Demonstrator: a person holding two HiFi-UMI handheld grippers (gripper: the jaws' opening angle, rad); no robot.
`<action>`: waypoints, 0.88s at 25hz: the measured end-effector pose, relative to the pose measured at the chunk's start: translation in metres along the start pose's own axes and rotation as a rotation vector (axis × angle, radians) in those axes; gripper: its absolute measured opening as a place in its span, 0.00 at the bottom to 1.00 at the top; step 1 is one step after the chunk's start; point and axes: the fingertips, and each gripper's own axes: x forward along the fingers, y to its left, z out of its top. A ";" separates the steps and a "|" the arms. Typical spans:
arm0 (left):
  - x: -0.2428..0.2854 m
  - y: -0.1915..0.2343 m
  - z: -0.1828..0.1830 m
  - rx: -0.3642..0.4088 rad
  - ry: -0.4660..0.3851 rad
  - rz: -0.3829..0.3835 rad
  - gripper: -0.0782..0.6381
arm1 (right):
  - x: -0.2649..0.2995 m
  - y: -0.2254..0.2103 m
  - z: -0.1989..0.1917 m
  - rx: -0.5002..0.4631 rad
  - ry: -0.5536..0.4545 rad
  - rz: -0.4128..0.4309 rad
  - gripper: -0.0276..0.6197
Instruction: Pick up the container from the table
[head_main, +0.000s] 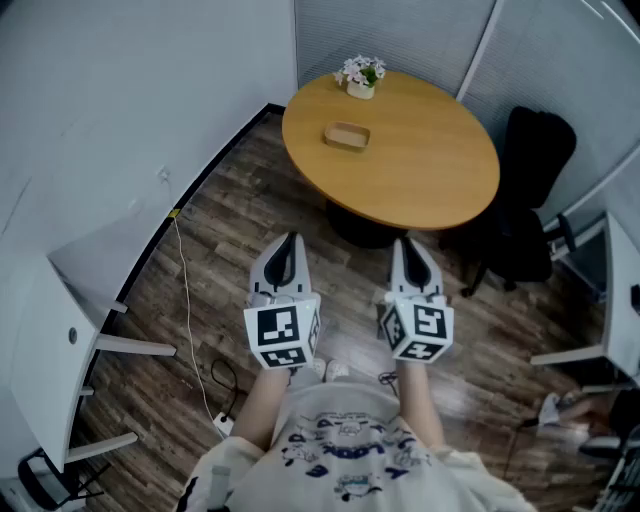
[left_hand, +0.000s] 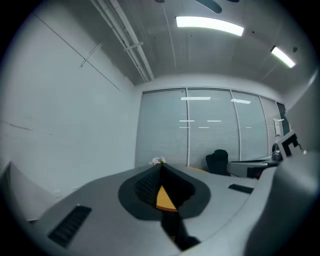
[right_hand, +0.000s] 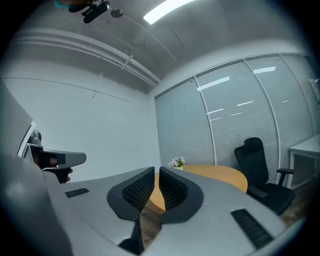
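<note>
The container (head_main: 347, 136) is a small, shallow wooden tray lying on the round table (head_main: 430, 175), toward its far left edge and just in front of a flower pot (head_main: 360, 78). It looks light, stiff and not fragile; its low rim is probably the best hold, pinched across one long side. Both claws are well short of the table, over the floor. The left gripper (head_main: 290, 243) has its jaws together on nothing. The right gripper (head_main: 408, 248) is closed to a thin slit, also empty. The pot stands close behind the tray and could be knocked. A black chair (head_main: 530, 190) stands at the table's right edge, clear of the approach.
</note>
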 end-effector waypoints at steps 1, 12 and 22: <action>0.000 -0.001 -0.001 0.000 0.001 0.000 0.11 | 0.000 -0.001 0.000 0.001 0.002 0.001 0.09; 0.012 -0.009 -0.003 -0.002 0.007 0.013 0.11 | 0.008 -0.018 -0.004 0.009 0.005 0.003 0.09; 0.018 -0.016 -0.020 -0.023 0.033 0.064 0.11 | 0.020 -0.030 -0.021 0.027 0.046 0.044 0.09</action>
